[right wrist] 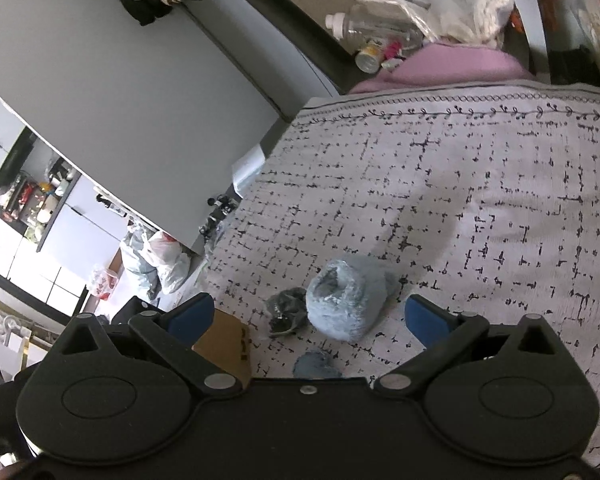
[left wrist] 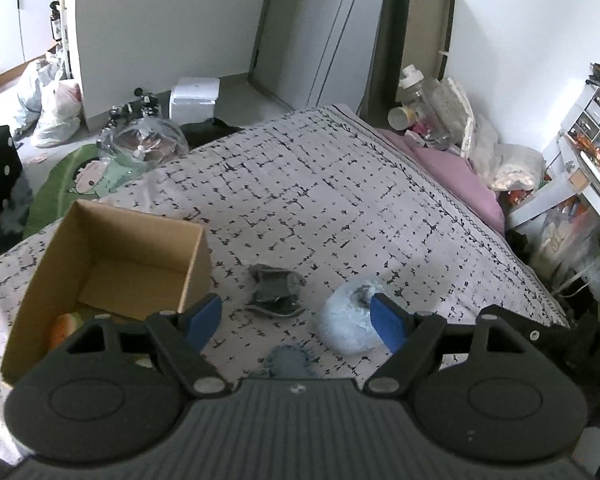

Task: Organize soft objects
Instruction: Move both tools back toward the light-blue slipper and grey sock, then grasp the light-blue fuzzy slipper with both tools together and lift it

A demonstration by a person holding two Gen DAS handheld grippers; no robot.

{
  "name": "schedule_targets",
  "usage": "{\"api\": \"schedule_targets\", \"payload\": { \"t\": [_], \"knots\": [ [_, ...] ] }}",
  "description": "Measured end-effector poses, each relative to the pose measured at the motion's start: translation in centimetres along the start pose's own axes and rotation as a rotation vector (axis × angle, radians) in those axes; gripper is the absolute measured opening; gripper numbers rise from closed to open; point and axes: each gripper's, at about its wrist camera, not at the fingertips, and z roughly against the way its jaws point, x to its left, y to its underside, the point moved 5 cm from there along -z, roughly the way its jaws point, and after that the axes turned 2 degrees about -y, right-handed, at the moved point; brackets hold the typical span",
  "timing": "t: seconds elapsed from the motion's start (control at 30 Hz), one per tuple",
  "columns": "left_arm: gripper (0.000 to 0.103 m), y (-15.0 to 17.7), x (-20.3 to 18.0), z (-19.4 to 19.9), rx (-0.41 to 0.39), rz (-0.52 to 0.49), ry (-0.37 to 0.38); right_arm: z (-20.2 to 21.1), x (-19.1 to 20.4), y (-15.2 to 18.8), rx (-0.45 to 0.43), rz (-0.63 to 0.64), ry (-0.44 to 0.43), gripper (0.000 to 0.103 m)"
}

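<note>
- Covering the bed is a pale spread with a black dash pattern, and it is serving as the work surface; clutter is lying on the floor and against the wall beyond it.
- Landmark: the cardboard box is standing open-topped on the spread, presumably as the collecting bin. Something orange and green is already lying inside, at the near wall.
- Just right of the box, a dark grey crumpled fabric piece is resting on the spread.
- Further right of the box, beyond the grey piece, a pale blue fluffy item is sitting with a hollow facing upward; it is likely a soft slipper or a rolled sock.
- Nearer the camera than the grey piece, a small blue fuzzy item is lying partly hidden behind the tool body.
- The left tool is standing wide with nothing between its blue pads, angled down over the loose items right of the box.
- The right tool is likewise standing wide and carrying nothing; the fluffy item is lying ahead of its gap, suggesting it is lining up for a pick.
- The three loose items are not yet in the box.
</note>
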Motion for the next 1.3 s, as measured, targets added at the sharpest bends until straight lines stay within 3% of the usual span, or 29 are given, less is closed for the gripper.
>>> {"api": "schedule_targets", "payload": {
  "t": [0.37,0.57,0.63,0.8,0.97,1.3],
  "knots": [
    [0.079,-0.6,-1.4,-4.8,0.07,0.025,0.06,-3.5,-3.2,-0.5,0.039,-0.181,0.02,0.101],
    [0.077,-0.4,-1.5,-7.8,0.129,0.061,0.084,-5.8,-4.3,-0.5,0.077,-0.267,0.0,0.09],
    [0.076,-0.3,-1.5,-8.7,0.144,0.076,0.097,-6.5,-4.5,-0.4,0.083,-0.278,0.004,0.081],
    [0.066,-0.1,-1.6,-10.6,0.184,0.123,0.125,-8.2,-5.2,0.0,0.101,-0.306,0.032,0.069],
    [0.048,0.0,-1.5,-12.4,0.214,0.162,0.143,-9.6,-5.8,0.3,0.12,-0.351,0.028,0.058],
    [0.035,0.6,-2.1,-14.9,0.264,0.208,0.177,-12.2,-6.0,0.6,0.147,-0.351,0.039,0.045]
  ]
}}
